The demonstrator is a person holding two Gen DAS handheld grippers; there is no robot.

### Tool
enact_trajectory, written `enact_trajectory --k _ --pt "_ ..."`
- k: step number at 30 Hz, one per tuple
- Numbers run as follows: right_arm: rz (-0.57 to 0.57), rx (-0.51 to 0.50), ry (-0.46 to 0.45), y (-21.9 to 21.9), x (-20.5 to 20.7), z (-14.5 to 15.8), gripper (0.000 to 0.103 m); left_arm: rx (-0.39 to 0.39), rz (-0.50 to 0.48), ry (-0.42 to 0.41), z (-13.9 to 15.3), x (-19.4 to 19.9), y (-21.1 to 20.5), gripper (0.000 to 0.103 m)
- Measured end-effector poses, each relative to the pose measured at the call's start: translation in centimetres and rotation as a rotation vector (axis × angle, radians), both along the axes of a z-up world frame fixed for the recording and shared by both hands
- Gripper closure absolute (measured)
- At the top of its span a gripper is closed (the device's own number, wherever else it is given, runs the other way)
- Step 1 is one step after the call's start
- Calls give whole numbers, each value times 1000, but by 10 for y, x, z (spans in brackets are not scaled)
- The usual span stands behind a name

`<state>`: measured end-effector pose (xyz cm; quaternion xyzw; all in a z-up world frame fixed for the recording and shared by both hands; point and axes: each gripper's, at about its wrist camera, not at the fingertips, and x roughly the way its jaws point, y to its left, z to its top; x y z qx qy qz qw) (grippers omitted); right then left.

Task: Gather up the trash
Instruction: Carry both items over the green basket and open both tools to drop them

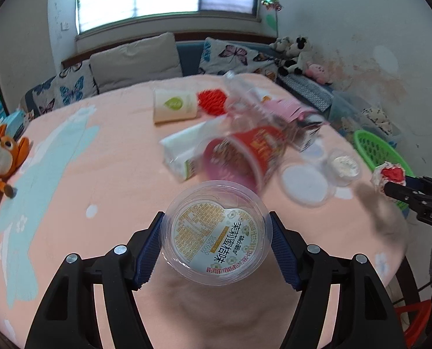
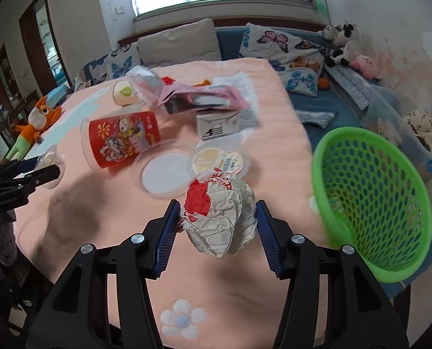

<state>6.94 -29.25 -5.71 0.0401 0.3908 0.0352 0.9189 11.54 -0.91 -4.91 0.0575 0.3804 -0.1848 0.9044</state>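
Observation:
My left gripper (image 1: pixel 216 231) is shut on a clear plastic jelly cup (image 1: pixel 216 232) with a printed lid, held above the pink table cover. My right gripper (image 2: pixel 217 224) is shut on a crumpled white and red paper wrapper (image 2: pixel 218 218), also lifted. The wrapper shows in the left wrist view (image 1: pixel 389 176) at the right. A green mesh basket (image 2: pixel 373 197) stands just right of the right gripper, at the table's right edge. More trash lies ahead: a red snack cup (image 2: pixel 122 139) on its side, a clear lid (image 2: pixel 163 171), a small tub (image 2: pixel 218 158), a pink packet (image 2: pixel 204 99), a carton (image 2: pixel 218 126).
A tissue pack (image 1: pixel 184 151), a paper cup (image 1: pixel 173 104) and a red thing (image 1: pixel 211 101) lie farther back. A fox plush (image 1: pixel 0 157) sits at the table's left edge. A sofa with butterfly cushions (image 2: pixel 277 46) runs behind the table.

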Motion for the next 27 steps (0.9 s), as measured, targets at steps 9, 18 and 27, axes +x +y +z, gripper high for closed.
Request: enact_trajectory --k 9,18,27 --pt "-96 -30 -55 -56 -9 21 49 -32 -100 -26 28 -3 -62 36" --pt "-187 -66 -59 -120 -5 20 49 -26 -197 -54 47 0 -140 36" --pt "-267 -77 -21 -173 -6 4 47 -11 -293 -55 53 13 -220 36"
